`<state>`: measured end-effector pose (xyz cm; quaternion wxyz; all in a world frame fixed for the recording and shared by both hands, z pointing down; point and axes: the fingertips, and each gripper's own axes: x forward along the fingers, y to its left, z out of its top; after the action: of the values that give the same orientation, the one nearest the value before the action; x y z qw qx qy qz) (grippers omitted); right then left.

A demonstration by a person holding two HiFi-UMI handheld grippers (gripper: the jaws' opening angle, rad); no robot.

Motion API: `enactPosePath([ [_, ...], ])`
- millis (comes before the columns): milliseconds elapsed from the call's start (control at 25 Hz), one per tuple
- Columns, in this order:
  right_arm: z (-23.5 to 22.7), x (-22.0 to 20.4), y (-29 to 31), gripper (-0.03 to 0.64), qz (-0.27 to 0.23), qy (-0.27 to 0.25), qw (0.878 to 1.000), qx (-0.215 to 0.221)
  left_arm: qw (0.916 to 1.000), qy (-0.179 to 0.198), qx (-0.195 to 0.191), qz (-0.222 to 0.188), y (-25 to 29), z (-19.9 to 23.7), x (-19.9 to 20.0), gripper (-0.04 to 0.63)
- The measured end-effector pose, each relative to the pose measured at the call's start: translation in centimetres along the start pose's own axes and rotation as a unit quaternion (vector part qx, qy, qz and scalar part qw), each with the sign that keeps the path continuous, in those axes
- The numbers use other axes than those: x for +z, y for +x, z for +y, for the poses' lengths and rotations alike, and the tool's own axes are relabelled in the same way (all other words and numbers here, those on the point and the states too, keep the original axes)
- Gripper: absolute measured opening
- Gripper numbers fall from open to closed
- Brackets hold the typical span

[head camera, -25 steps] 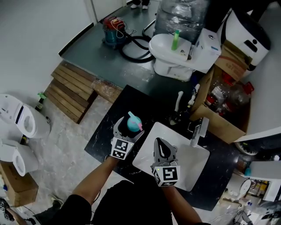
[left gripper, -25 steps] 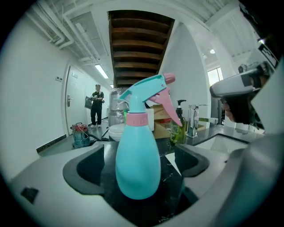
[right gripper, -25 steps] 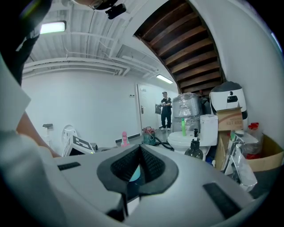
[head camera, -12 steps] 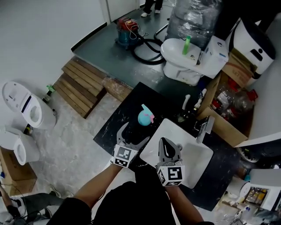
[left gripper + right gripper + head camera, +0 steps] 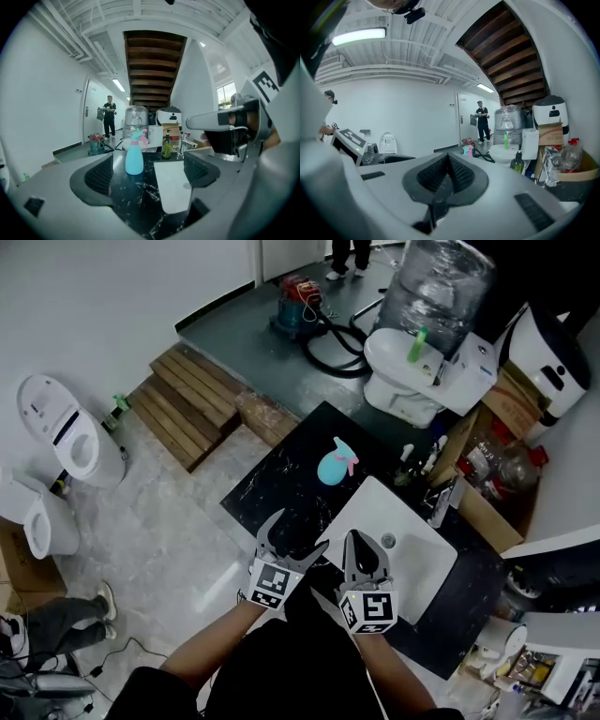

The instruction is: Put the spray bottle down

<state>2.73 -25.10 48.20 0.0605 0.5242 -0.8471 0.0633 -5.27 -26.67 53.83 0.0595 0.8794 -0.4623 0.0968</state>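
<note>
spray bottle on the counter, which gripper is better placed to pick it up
Probably left. The left gripper is open and its view looks straight at the spray bottle, which stands upright on the black counter ahead of it. The right gripper is shut and sits at the white sink.

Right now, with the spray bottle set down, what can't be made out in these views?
- Spray bottle: label and fill level, too small in head and left gripper views.
- Sink: near corner hidden by the right claw, head view.
- Countertop: blocked by that claw's body, right gripper view.
</note>
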Motion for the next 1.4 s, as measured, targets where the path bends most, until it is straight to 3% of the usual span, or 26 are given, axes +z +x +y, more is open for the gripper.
enactPosePath([
  [200, 4.3, -0.7, -2.4, 0.014, 0.018, -0.013, 0.999, 0.025, 0.9986, -0.046, 0.027, -0.005, -6.1, -0.3, -1.0, 0.486],
  [360, 6.8, -0.8, -4.1, 0.014, 0.023, -0.039, 0.997, 0.056, 0.9975, -0.048, 0.049, -0.016, -9.9, -0.8, -0.8, 0.486],
  [520, 8.3, -0.5, -4.6, 0.014, 0.024, -0.041, 0.997, 0.057, 0.9961, -0.053, 0.066, -0.026, -12.8, -0.1, -0.3, 0.486],
  [720, 8.6, -0.3, -5.2, 0.014, 0.026, -0.032, 0.998, 0.046, 0.9919, -0.106, 0.065, -0.025, -15.0, -0.3, 0.6, 0.488],
  [1040, 7.1, 0.3, -7.0, 0.014, 0.016, -0.023, 0.999, 0.039, 0.993, -0.084, 0.075, -0.038, -15.7, -1.8, 3.0, 0.486],
  [1400, 2.0, 2.2, -12.1, 0.014, 0.005, -0.001, 1.0, 0.004, 0.9967, -0.061, 0.025, -0.047, -11.9, -8.6, 6.4, 0.474],
])
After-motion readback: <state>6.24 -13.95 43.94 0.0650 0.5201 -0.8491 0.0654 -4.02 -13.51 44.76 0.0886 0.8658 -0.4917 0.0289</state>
